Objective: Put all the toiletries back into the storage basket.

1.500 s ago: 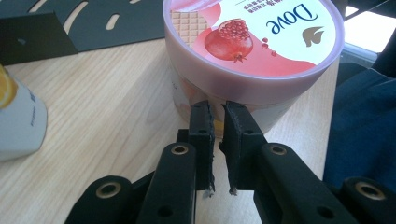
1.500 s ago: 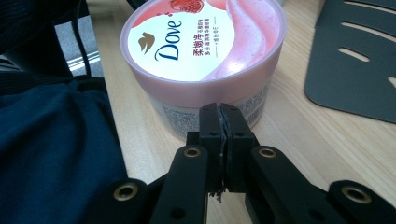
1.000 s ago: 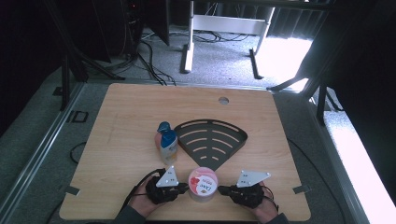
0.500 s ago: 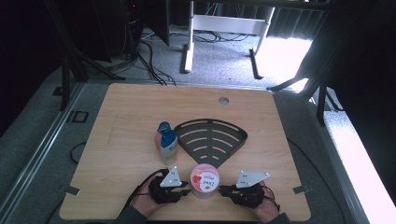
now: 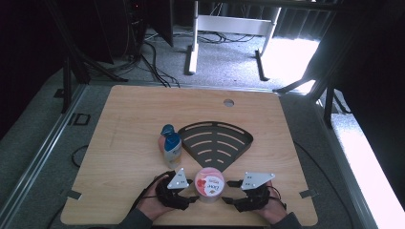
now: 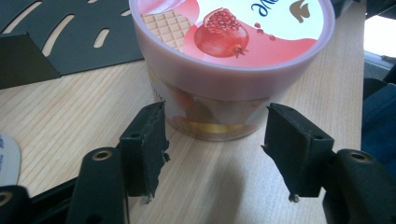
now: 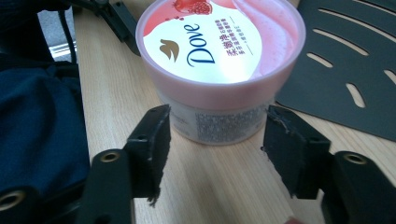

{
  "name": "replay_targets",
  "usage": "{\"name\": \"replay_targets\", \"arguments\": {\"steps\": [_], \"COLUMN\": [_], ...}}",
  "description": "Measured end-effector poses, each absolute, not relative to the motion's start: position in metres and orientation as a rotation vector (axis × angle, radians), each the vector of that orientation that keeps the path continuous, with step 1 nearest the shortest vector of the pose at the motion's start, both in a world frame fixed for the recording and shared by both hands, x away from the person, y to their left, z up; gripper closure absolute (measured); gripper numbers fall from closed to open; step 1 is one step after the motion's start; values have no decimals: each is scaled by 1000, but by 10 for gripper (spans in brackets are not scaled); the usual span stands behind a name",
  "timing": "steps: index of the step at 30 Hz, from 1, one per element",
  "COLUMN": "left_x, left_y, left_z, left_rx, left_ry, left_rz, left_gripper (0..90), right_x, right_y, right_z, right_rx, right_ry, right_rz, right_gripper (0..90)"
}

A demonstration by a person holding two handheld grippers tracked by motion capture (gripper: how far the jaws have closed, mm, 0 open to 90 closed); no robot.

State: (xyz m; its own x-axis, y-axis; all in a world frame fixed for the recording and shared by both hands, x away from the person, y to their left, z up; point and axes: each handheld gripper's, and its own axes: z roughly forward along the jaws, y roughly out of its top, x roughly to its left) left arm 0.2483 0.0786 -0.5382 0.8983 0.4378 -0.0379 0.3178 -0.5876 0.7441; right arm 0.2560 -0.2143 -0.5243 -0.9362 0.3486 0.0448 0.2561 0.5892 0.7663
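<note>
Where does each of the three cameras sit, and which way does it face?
High view: above the table's near edge, facing forward and down on the table; forearms, left gripper and right gripper show.
Left gripper view: on that gripper, looking along its open jaws at the pink tub.
Right gripper view: on the other gripper, facing the tub from the opposite side, jaws open.
Shared: tub and black slotted tray.

Pink round plastic tub (image 7: 219, 70) w/ pomegranate-print lid, black slotted fan-shaped tray (image 5: 217, 143), pale wood-grain worktop (image 5: 129, 119).
</note>
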Motion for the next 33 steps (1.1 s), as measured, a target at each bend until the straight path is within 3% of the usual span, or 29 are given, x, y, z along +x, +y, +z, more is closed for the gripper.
{"name": "replay_targets", "arguments": {"steps": [16,33], "left_x": [253,254], "left_y": [69,66], "left_z": [-545,-540], "left_rx": [2258,2228], "left_ry": [484,469], "left_rz": [186,199], "left_gripper": [257,191], "right_x": [265,268], "right_y": [-201,-197], "right_z": [-535,-536], "right_rx": [452,379], "right_ry": [2696,2690], "right_rz": [1290,1276], "right_gripper": [241,194]}}
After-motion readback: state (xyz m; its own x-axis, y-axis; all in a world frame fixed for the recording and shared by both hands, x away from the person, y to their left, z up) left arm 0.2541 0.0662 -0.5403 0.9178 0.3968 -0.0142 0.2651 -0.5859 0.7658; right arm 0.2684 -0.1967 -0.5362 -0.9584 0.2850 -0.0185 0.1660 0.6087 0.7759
